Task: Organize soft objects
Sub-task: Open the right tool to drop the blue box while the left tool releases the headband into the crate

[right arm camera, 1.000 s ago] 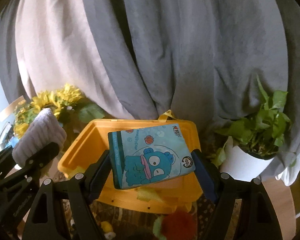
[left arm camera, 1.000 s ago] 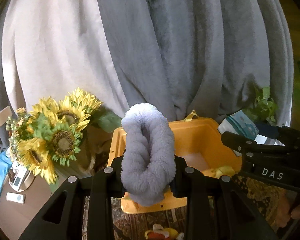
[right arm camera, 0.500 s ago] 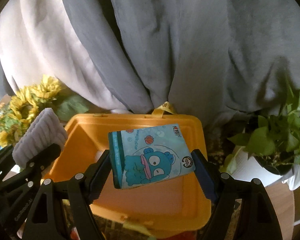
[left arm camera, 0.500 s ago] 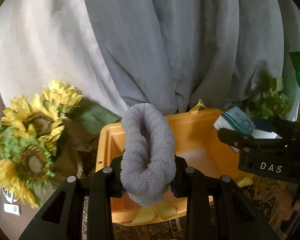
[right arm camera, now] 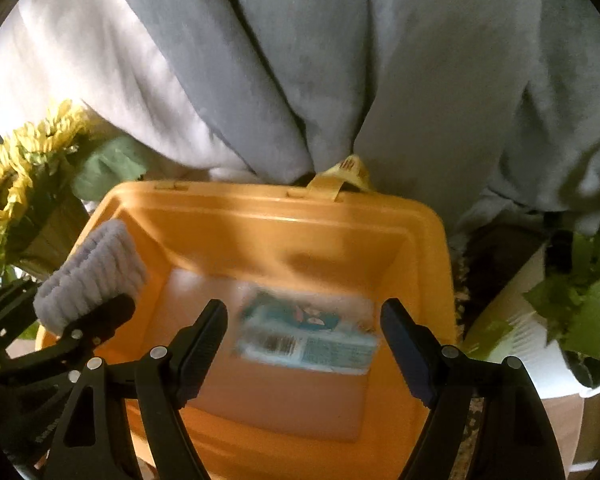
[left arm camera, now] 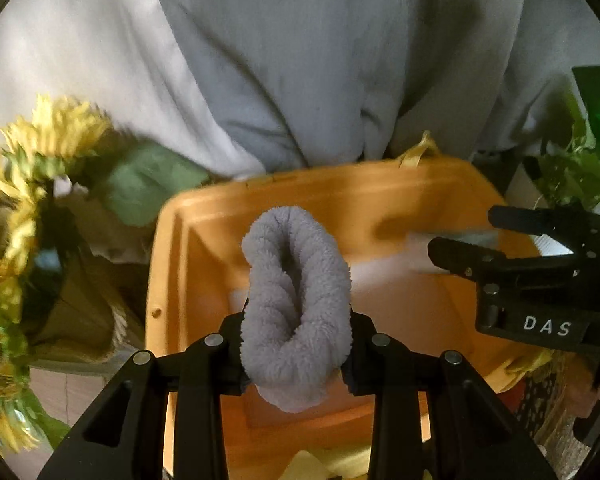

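Note:
An orange plastic bin (right arm camera: pixel 260 216) fills the middle of both views, right under both grippers. My left gripper (left arm camera: pixel 298 332) holds a folded grey fluffy cloth (left arm camera: pixel 296 300) upright over the bin's left half. Its jaws are opening, but the pads still press the cloth. In the right wrist view that same cloth (right arm camera: pixel 92 268) shows at the left. My right gripper (right arm camera: pixel 302 308) stands open over the bin. A blue cartoon tissue pack (right arm camera: pixel 308 340) is blurred below its fingertips, loose inside the bin and touching neither pad.
Artificial sunflowers (left arm camera: pixel 28 184) stand left of the bin. A leafy plant in a white pot (right arm camera: pixel 572 320) stands to its right. Grey and white draped fabric (left arm camera: pixel 300 60) hangs close behind. A yellow strap (right arm camera: pixel 340 176) sticks up at the bin's far rim.
Both grippers moved forward and tilted down over the bin. The tissue pack left the right gripper's pads and dropped into the bin. The grey cloth stays in the left gripper.

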Tool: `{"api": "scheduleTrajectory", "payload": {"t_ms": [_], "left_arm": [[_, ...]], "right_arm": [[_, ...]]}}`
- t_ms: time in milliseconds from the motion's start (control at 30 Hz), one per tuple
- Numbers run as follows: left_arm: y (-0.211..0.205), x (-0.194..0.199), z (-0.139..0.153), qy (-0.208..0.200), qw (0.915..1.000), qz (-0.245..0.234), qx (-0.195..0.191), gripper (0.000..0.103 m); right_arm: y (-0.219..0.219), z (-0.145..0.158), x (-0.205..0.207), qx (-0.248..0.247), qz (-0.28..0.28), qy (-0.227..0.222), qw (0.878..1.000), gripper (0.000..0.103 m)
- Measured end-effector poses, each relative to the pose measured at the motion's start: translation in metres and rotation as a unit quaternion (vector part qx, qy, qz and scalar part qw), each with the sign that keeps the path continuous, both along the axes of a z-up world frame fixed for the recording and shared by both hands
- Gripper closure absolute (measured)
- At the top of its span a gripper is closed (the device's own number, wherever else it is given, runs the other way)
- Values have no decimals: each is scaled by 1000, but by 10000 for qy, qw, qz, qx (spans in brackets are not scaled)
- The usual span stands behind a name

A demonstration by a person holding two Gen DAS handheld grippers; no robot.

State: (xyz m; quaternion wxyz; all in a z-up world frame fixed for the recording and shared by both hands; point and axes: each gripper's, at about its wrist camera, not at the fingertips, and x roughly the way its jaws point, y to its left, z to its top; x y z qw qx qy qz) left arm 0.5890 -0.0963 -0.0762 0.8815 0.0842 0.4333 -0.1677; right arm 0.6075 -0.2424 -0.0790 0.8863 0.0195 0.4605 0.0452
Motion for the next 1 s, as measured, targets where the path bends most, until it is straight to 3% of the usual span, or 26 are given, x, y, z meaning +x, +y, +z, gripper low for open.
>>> {"api": "scheduleTrajectory", "payload": {"t_ms": [133,267,467,767,1000], "left_arm": [[-2,3,-9,210,9998,-54,-5,55],[-3,3,-9,263,9996,-62,-69,36],[-5,-5,-4,140,9999,10,-64,33],[11,-51,35,-537,9982,248,-114,16],[24,-79,57,-854,9953,417,-210,12]], "right_arm": [[1,-7,6,85,83,187,9998,23],[-3,-9,6,229,17,247,9994,22],[-9,0,-8,276,-200,45,9994,22],[-17,35,-48,307,-411,-599,9969,21],[-10,54,-76,391,-412,-1014,9932,20]]}}
